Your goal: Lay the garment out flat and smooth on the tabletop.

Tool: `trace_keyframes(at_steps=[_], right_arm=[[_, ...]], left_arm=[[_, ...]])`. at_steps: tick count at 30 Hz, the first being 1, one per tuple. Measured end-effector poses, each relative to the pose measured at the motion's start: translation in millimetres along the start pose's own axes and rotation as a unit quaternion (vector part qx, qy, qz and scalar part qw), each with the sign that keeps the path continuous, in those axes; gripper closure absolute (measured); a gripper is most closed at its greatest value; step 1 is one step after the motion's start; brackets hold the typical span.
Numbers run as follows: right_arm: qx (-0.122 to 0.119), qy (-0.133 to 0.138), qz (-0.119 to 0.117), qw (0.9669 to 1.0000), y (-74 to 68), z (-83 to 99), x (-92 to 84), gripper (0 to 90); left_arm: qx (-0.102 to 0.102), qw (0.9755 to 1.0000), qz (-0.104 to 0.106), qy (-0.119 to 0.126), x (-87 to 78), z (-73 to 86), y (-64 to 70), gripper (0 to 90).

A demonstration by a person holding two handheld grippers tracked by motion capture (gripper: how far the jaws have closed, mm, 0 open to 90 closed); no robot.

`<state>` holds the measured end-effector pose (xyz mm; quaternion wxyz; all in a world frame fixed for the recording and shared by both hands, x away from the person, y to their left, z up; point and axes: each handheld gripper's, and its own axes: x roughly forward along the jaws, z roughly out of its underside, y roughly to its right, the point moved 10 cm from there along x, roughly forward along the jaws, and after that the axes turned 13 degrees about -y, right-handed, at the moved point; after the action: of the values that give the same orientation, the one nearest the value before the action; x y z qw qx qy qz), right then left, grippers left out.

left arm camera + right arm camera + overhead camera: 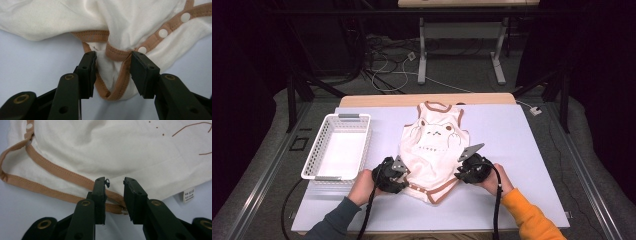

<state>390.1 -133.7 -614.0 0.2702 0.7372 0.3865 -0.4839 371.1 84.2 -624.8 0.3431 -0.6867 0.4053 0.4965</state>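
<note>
A cream baby bodysuit (pixel 432 145) with brown trim and a frog face lies flat on the white table (pixel 517 145), neck hole at the far end. My left gripper (pixel 406 181) is at its near left leg hem. In the left gripper view, a gathered fold of the bodysuit (pixel 112 67) and its brown hem fills the gap of the left gripper (pixel 113 62), touching both pads. My right gripper (pixel 460 172) is at the near right edge. In the right gripper view the right gripper (pixel 115 182) straddles the brown hem (pixel 62 173) with a gap left; the cloth lies flat.
A white slatted basket (pixel 312 160) stands on the table's left side, close to the left hand. White snap buttons (pixel 163 33) line the crotch hem. A small label (pixel 188 194) sticks out at the bodysuit's side. A table frame and cables sit on the floor beyond.
</note>
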Motion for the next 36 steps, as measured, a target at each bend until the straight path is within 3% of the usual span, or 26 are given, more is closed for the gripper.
trace_keyframes(at_steps=[11,16,19,26,36], right_arm=[[0.01,-0.018,-0.002,0.9998,2.1,16.0,-2.8,65.5],[0.035,-0.002,0.007,0.9994,6.8,17.4,-8.5,53.5],[0.054,-0.002,0.012,0.9985,9.3,19.8,-8.0,49.9],[0.075,-0.011,-0.001,0.9971,10.2,24.0,0.1,53.1],[0.091,0.002,-0.006,0.9958,12.6,23.8,3.2,70.2]], left_arm=[[-0.01,0.9998,0.015,0.003,-4.4,9.9,3.5,56.5],[-0.027,0.9994,0.017,0.013,-9.4,10.3,0.1,43.9],[-0.029,0.9993,0.018,0.013,-7.5,11.0,-1.3,44.7],[0.001,0.9997,0.023,0.0,-3.2,12.4,7.1,60.1],[0.012,0.9989,0.046,0.003,-2.9,12.7,15.7,82.2]])
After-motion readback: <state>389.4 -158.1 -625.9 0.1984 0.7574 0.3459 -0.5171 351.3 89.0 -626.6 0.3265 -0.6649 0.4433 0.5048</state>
